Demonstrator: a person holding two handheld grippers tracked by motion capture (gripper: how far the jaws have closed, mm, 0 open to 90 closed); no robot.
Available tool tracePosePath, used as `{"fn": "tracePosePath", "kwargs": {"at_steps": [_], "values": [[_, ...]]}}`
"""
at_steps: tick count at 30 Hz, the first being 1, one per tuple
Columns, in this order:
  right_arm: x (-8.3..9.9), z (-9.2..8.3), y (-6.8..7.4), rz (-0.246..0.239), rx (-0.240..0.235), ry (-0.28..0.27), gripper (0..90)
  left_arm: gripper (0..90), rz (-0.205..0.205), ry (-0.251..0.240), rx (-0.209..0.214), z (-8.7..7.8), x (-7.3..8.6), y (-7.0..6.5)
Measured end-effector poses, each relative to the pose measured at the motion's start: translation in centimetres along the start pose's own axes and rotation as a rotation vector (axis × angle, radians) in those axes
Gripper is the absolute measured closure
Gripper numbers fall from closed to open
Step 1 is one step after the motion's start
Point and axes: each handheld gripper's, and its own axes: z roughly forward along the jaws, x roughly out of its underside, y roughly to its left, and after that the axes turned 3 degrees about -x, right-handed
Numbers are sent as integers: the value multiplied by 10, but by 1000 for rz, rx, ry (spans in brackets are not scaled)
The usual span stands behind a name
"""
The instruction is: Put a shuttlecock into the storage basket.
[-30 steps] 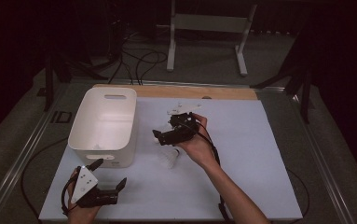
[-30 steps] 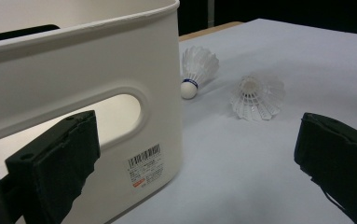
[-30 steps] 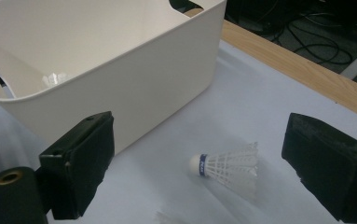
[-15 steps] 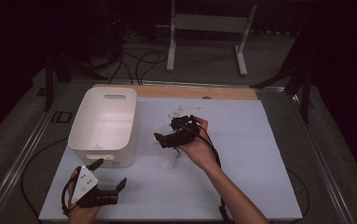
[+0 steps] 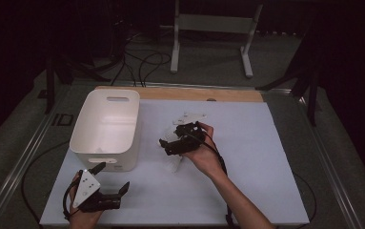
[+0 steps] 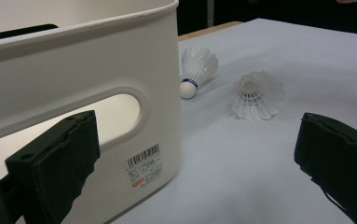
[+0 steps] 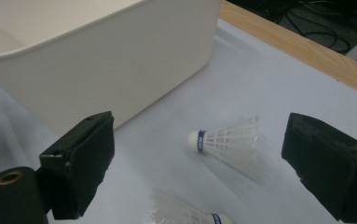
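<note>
While my right hand-held gripper (image 5: 170, 141) hangs just above the bench (image 5: 266, 157) with jaws spread wide and nothing between them, two shuttlecocks lie right under it, beside the white bin (image 5: 105, 126). In the right gripper view the nearer target shuttlecock (image 7: 226, 138) sits between the two jaws and a bit ahead, lying on its side. Long axis runs roughly across the gap from jaw to jaw: cork tip with blue band toward the left jaw and the bin wall, feather skirt toward the right jaw. Second shuttlecock (image 7: 185, 215) lies closer in at the bottom edge, partly cut off, blurred.

Left hand-held gripper (image 5: 107, 183) is also open and empty, low at the near bench edge by the bin's handle end, well apart from both shuttlecocks; from its view they lie ahead past the bin corner. Right one is clearly nearer.

Judgement: next move is a short drop straight down onto the shuttlecock, probably turning the wrist so the jaws close across the skirt, not end to end.
</note>
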Motion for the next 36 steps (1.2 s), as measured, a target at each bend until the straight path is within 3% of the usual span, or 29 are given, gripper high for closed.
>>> {"fn": "tracePosePath", "kwargs": {"at_steps": [25,36], "values": [[24,9,5,6,-17,48,92,8,-2,-2,-2,0,0,0],[30,15,12,-20,-11,71,92,8,-1,-1,-3,-1,0,0]]}}
